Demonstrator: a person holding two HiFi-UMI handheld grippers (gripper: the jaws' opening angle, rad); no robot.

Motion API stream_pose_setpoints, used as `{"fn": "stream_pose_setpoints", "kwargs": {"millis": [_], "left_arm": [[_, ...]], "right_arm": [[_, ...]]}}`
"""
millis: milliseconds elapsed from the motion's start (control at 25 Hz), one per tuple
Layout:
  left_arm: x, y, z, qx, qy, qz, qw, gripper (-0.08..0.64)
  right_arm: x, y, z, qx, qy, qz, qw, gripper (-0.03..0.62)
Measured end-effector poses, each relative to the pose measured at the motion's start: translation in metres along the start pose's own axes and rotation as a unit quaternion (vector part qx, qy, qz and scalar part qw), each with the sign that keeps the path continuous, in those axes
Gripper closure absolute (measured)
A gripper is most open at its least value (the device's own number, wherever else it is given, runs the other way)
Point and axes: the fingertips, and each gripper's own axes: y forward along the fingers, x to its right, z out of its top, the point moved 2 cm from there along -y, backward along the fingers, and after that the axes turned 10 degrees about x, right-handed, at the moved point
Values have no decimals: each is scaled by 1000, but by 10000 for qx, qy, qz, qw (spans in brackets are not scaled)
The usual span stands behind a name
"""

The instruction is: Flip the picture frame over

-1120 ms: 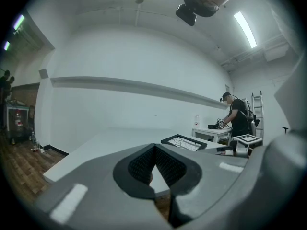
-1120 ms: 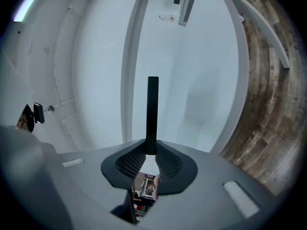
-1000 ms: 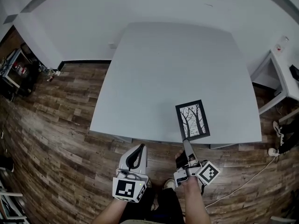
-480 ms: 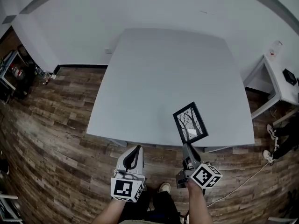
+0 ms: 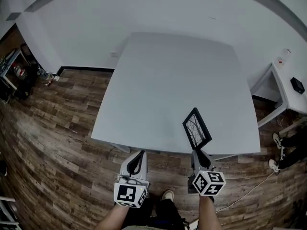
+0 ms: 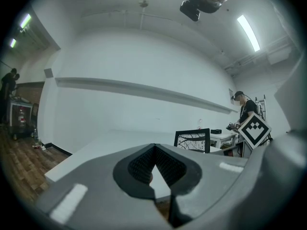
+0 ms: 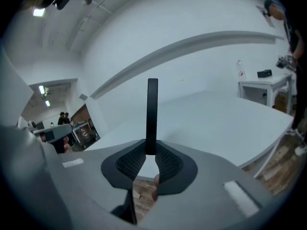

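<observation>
Picture frame [image 5: 196, 128]: one, black-edged, with a print of bare trees. It stands tipped up on edge over the white table's front part, at about 5 o'clock on the tabletop.
Frame's face: turned toward 9 o'clock; the left gripper view shows the tree print [image 6: 192, 139] head-on, while the right gripper view shows the frame [image 7: 152, 114] edge-on as a thin dark upright bar.
Frame's contact: whether its lower edge rests on the tabletop cannot be told.
Right gripper [image 5: 197, 151]: one, at 5 o'clock in the head view, just off the table's front edge. Its jaws are clamped on the frame's near edge, the bar rising from between the ribbed pads [image 7: 150, 152].
Left gripper [image 5: 140, 153]: one, at 7 o'clock in the head view, over the floor and short of the table's edge, well apart from the frame. Its jaws are closed tip to tip [image 6: 154, 147] with nothing gripped.
Marker cubes: two, one on each gripper [image 5: 129, 194] [image 5: 209, 183].
Table [image 5: 168, 80]: one large white top, bearing only the frame.
Side desk [image 5: 283, 80]: one smaller white desk at 3 o'clock, with a small black object [image 5: 297, 85] on it.
Floor [image 5: 57, 123]: dark wood planks around the table.
</observation>
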Motion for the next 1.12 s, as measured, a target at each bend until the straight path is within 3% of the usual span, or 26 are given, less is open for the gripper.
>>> {"fn": "stream_pose_setpoints", "kwargs": {"millis": [160, 320, 680, 960, 1040, 1120], "left_arm": [[-2, -1, -2, -46, 11, 32, 10000, 560], [-5, -3, -3, -53, 48, 32, 10000, 560], [-9, -6, -2, -55, 62, 72, 9999, 560], [-9, -9, -4, -49, 76, 65, 9999, 560], [-9, -9, -4, -59, 66, 75, 9999, 560], [-9, -9, -3, -75, 56, 93, 9999, 560]], "right_arm": [[-2, 2, -1, -137, -791, -88, 9967, 505], [-3, 2, -1, -250, -1596, -212, 9866, 505], [-7, 2, 0, -412, -3250, -385, 9440, 505], [-10, 3, -5, -525, -4514, -432, 8897, 505], [-9, 4, -8, -583, -4890, -475, 8691, 505], [-8, 5, -12, -662, -5343, -530, 8410, 505]]}}
